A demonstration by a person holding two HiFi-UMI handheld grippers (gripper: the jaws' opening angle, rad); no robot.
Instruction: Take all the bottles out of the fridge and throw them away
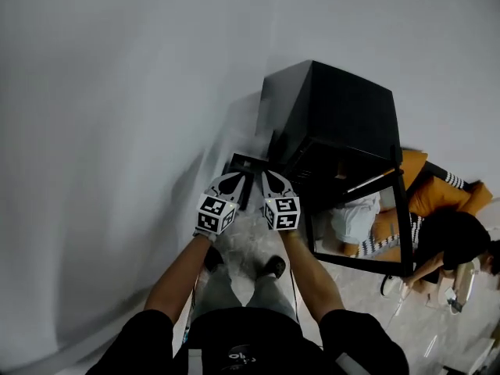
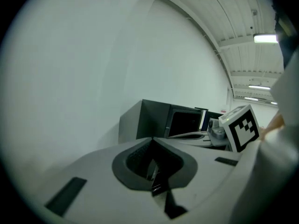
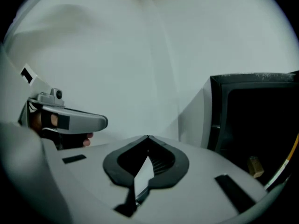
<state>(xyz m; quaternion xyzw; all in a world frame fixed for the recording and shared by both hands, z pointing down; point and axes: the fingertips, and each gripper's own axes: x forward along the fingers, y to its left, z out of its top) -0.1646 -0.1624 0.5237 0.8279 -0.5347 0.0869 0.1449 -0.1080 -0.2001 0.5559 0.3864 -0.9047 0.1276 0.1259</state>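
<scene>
No readable words or numbers; just square markers on the left gripper [image 1: 234, 178] and right gripper [image 1: 269, 176], perhaps a blurred logo on the shirt [image 1: 238, 357].

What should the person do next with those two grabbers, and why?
Probably open the right hand-held gripper and reach it into the black fridge: the fridge door stands open beside it, and both it and the left hand-held gripper are shut with nothing held.
</scene>
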